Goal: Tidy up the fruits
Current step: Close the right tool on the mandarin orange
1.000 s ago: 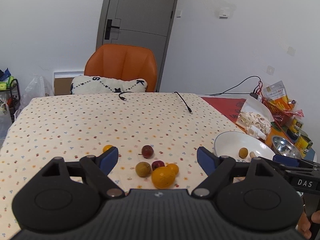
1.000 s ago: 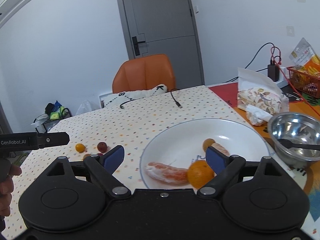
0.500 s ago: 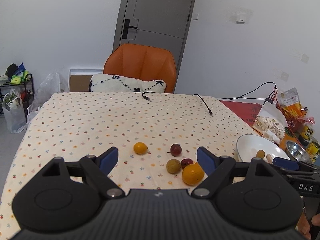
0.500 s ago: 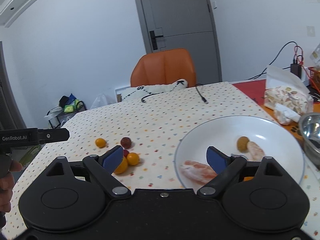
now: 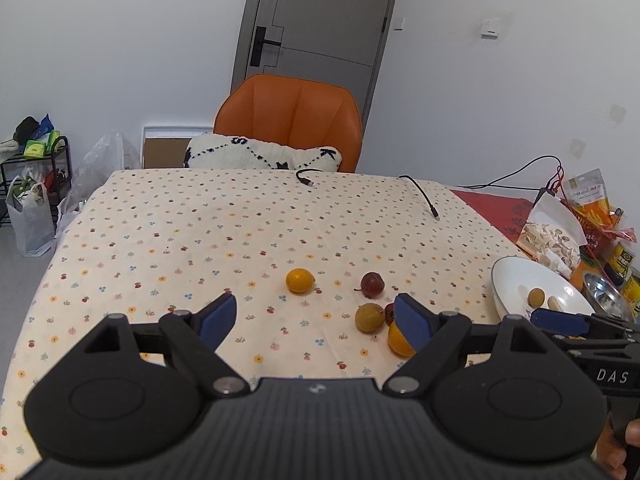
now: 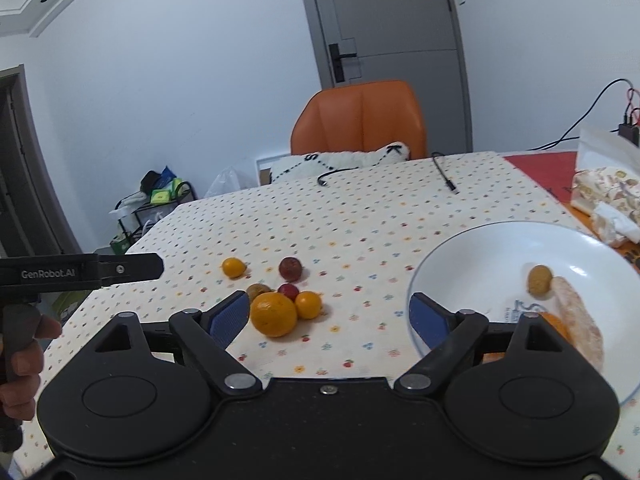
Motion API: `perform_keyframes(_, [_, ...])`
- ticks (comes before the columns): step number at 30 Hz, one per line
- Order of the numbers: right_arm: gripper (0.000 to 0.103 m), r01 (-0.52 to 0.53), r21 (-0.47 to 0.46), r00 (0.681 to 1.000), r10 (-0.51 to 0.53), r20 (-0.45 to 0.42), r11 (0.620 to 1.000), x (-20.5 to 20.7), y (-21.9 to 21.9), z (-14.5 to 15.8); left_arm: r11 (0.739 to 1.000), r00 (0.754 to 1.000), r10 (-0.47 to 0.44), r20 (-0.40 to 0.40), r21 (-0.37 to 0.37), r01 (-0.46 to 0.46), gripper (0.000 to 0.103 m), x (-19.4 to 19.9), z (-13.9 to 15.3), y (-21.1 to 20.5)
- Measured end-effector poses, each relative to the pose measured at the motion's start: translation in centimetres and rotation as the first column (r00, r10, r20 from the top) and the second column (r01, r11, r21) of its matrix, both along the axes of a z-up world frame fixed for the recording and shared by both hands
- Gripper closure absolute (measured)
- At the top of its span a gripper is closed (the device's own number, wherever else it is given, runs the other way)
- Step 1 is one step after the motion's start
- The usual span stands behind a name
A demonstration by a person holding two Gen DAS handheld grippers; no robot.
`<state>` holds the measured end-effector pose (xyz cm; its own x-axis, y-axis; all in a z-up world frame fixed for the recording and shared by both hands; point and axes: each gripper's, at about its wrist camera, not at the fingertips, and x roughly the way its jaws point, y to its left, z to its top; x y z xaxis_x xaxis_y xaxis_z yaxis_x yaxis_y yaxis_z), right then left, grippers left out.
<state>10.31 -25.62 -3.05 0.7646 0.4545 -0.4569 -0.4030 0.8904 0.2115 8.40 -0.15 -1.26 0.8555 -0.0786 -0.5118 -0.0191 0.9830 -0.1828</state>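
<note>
A worktop (image 5: 168,240) covered in a cream cloth with small printed flowers fills both views. At its right side sits a wide white plate (image 6: 480,256), which already holds a peeled citrus segment (image 6: 576,316), a small brownish-green fruit (image 6: 539,279) touching the segment's far end, and part of an orange fruit mostly hidden behind the right tool. To the left of the plate, loose on the cloth, lies a cluster of fruit: a large orange (image 6: 273,314) nearest the camera, a smaller orange fruit (image 6: 308,304) touching its right side, a tan round fruit (image 6: 258,290) and a small dark red fruit (image 6: 288,290) just behind it. A second dark red fruit (image 6: 290,268) lies a little farther back, and a small yellow-orange fruit (image 6: 233,267) sits apart to the left.

The step in hand looks like collecting the loose fruit onto the plate. To do it well, the large orange seems the sensible first pick: approach from the near side, centre it between the pads, and close gently so the round fruit does not squirt out or knock its touching neighbours into a roll.

The right hand-held gripper (image 6: 328,316) hovers above the cloth, jaws spread wide and holding nothing, with the large orange just inside its left finger. The left hand-held gripper (image 5: 316,318) is likewise spread wide and empty; its right finger overlaps the large orange in that view, though contact cannot be confirmed
</note>
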Motion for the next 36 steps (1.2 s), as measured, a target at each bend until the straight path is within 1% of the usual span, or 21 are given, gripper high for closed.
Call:
perform_keyframes(10, [0.030, -0.046, -0.026, 0.998, 0.045, -0.032, 0.999, 1.0, 2.3, -0.7, 1.000, 1.000, -0.005, -0.009, -0.025, 0.004, 0.019, 0.9, -1.1, 1.0])
perform_keyframes(21, [0.035, -0.072, -0.027, 0.994, 0.069, -0.082, 0.997, 2.6, 4.2, -2.0, 0.998, 0.999, -0.025, -0.027, -0.051, 0.024, 0.022, 2.0, -2.4, 1.4])
perform_keyframes(28, [0.042, -0.085, -0.022, 0.990, 0.082, -0.111, 0.996, 3.3, 5.1, -2.5, 0.998, 0.999, -0.029, -0.033, -0.060, 0.027, 0.023, 2.7, -2.9, 1.5])
perform_keyframes(33, [0.045, -0.090, -0.016, 0.988, 0.087, -0.126, 0.996, 3.9, 5.6, -2.9, 0.998, 0.999, -0.031, -0.037, -0.061, 0.029, 0.023, 3.0, -3.1, 1.5])
perform_keyframes(35, [0.049, -0.091, -0.012, 0.987, 0.088, -0.134, 0.996, 4.0, 5.7, -3.1, 0.998, 0.999, -0.032, -0.037, -0.061, 0.030, 0.024, 3.0, -3.1, 1.4])
perform_keyframes(36, [0.053, -0.092, -0.008, 0.986, 0.090, -0.139, 0.996, 4.1, 5.7, -3.2, 0.998, 0.999, -0.033, -0.037, -0.061, 0.030, 0.024, 3.1, -3.1, 1.4])
